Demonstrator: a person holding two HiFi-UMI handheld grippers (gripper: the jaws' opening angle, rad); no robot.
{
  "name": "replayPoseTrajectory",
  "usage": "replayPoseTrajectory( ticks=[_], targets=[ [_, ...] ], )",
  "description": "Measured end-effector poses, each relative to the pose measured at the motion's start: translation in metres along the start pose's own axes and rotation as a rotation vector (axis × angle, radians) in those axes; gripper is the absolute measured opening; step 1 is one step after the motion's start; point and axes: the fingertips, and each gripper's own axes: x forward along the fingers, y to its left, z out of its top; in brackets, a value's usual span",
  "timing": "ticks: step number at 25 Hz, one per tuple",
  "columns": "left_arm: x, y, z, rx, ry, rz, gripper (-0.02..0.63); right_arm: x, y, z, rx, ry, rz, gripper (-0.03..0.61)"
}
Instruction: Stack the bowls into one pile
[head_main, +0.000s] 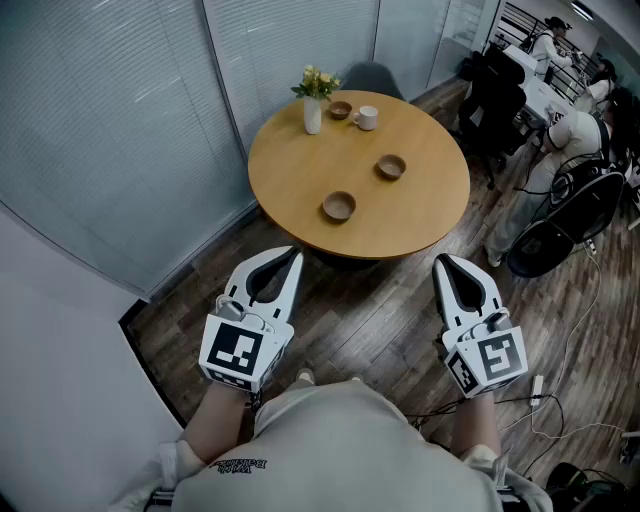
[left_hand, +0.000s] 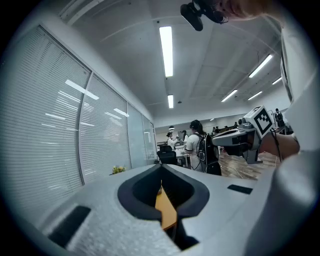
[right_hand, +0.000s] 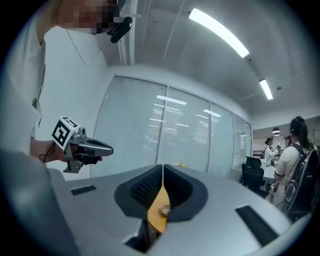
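Note:
Three small wooden bowls sit apart on the round wooden table (head_main: 300, 175): a near bowl (head_main: 339, 207), a middle bowl (head_main: 391, 167) and a far bowl (head_main: 340, 110) beside the vase. My left gripper (head_main: 296, 253) and right gripper (head_main: 440, 261) are held level over the floor, short of the table's near edge, both shut and empty. In the left gripper view the left gripper (left_hand: 161, 170) shows a sliver of table (left_hand: 167, 210) through its jaw hollow. In the right gripper view the right gripper (right_hand: 163, 167) frames one bowl (right_hand: 163, 211) the same way.
A white mug (head_main: 366, 118) and a white vase of yellow flowers (head_main: 313, 102) stand at the table's far side. A glass wall with blinds (head_main: 120, 130) runs on the left. Office chairs (head_main: 560, 225), people and floor cables (head_main: 560, 400) fill the right.

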Motion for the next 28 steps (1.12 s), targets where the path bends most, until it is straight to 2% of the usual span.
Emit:
replayPoseTrajectory(
  ticks=[10, 28],
  targets=[
    [0.013, -0.006, -0.002, -0.01, 0.015, 0.004, 0.02, 0.008, -0.016, 0.003, 0.02, -0.028, 0.016, 0.031],
    [0.036, -0.073, -0.012, 0.007, 0.073, 0.02, 0.02, -0.034, -0.053, -0.034, 0.028, -0.005, 0.08, 0.031]
  ],
)
